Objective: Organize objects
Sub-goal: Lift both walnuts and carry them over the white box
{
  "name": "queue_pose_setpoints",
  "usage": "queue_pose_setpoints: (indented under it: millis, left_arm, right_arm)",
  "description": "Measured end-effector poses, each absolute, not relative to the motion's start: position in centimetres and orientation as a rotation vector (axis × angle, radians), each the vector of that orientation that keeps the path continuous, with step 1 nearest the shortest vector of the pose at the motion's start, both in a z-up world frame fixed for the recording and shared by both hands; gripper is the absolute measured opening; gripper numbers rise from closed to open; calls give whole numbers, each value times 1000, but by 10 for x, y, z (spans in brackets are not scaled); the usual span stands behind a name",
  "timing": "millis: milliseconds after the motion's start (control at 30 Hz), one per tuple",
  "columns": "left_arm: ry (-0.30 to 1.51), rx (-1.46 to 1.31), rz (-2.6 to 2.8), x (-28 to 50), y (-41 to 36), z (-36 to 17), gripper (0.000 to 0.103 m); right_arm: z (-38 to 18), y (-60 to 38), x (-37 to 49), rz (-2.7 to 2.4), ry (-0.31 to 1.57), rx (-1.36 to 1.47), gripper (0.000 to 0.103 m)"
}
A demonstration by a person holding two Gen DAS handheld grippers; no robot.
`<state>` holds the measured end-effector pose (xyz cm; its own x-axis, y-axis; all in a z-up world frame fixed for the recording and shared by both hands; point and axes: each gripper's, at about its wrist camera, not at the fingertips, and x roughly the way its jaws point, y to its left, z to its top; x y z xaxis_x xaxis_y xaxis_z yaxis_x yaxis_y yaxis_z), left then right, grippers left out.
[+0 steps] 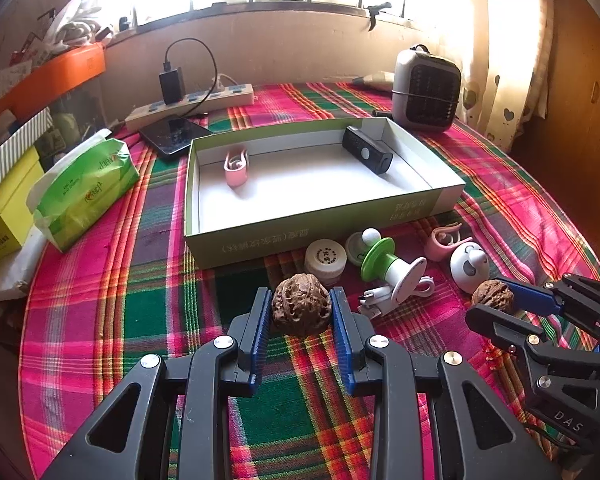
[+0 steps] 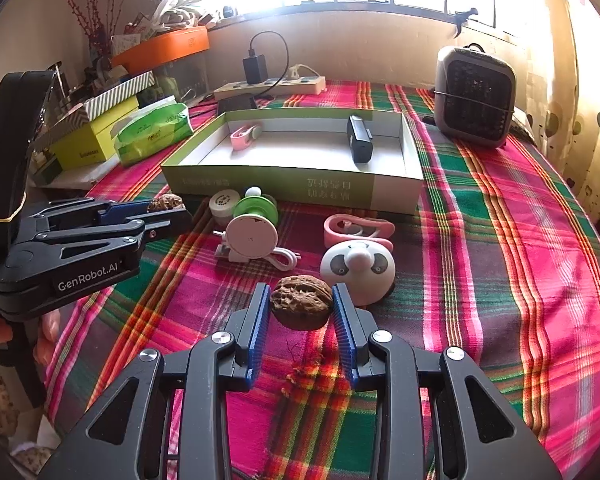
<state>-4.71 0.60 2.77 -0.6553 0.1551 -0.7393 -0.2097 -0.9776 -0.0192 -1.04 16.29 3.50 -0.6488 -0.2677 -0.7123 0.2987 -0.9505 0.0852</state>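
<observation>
At bottom center of both views, we've got 2 walnuts clamped: left gripper pinches one walnut, right gripper the other walnut, box above them.

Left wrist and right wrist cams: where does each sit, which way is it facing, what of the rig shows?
Left wrist: on the left gripper, angled down along its fingers at the walnut they clamp, the tray beyond; the right gripper shows at the right edge.
Right wrist: on the right gripper, angled down at its own clamped walnut; the left gripper and fingers of the person's hand show at left.
Shared: tray, panda toy, heater, power strip, window.
</observation>
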Motion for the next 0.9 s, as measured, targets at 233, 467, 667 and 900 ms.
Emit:
queue_pose_setpoints:
  millis: [233, 467, 667, 900]
  left_arm:
    - [105, -1169, 2691, -44, 10, 36, 27]
    - [96, -1165, 2696, -47, 12, 43, 27]
    - [88, -1157, 2699, -55, 12, 49, 27]
    - [65, -1147, 2699, -69, 11, 57, 27]
  right_arm:
    - [45, 165, -10, -2610, 52, 1084, 33]
    - [54, 168, -16, -2616, 50, 1063, 33]
    - [62, 170, -24, -2619, 54, 1044, 33]
    - [72, 172, -39, -2624, 56, 1028, 33]
